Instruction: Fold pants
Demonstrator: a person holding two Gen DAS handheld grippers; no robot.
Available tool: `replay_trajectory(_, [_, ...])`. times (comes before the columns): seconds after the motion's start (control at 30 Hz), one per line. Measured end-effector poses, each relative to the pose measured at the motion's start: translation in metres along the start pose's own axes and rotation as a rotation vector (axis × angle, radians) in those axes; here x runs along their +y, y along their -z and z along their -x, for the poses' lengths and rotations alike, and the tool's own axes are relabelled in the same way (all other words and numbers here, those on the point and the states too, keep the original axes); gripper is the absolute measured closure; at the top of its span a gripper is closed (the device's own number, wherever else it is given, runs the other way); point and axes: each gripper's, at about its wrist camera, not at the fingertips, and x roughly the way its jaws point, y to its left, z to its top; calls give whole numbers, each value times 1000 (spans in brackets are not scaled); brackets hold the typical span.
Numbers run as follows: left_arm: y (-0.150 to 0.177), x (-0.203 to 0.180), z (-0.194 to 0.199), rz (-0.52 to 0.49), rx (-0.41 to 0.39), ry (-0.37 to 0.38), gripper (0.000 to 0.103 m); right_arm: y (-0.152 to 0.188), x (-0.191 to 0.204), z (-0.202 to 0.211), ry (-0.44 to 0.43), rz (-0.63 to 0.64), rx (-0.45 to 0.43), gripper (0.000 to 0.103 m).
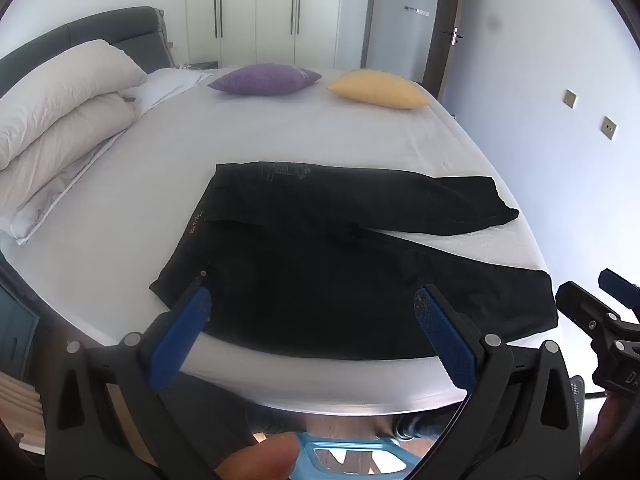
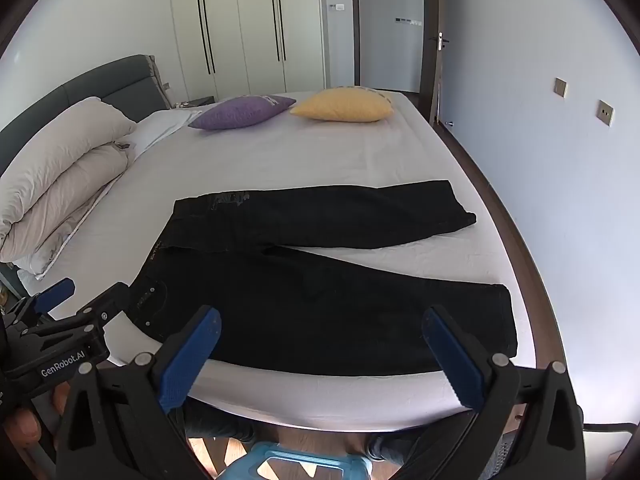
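Black pants (image 1: 320, 256) lie flat on the white bed (image 1: 280, 136), waistband to the left, two legs spread to the right in a V. They show the same way in the right wrist view (image 2: 320, 280). My left gripper (image 1: 314, 300) is open and empty, hovering over the near edge of the pants near the waist. My right gripper (image 2: 320, 320) is open and empty, over the near leg. Each gripper shows at the edge of the other's view: the right one (image 1: 600, 308) and the left one (image 2: 76, 300).
A purple cushion (image 1: 264, 79) and a yellow cushion (image 1: 378, 89) lie at the far side of the bed. A folded beige duvet (image 1: 60, 128) is stacked at the left by the headboard. A wall runs along the right. A blue stool (image 2: 296, 464) stands on the floor below.
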Motion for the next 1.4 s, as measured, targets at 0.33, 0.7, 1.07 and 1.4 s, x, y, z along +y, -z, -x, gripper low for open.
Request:
replay_trajectory(0.33, [0, 0, -1, 0, 1, 5, 0, 1, 1, -3, -4, -4, 9, 0])
replay_trajectory(0.7, [3, 4, 1, -2, 4, 3, 0, 2, 1, -2, -1, -1, 10, 0])
replay_trajectory(1.07, [13, 15, -13, -1, 7, 0, 0, 8, 3, -6, 0, 3, 16, 0])
replay_trajectory(1.4, [14, 15, -15, 0, 9, -1, 0, 9, 4, -7, 1, 4, 18, 0])
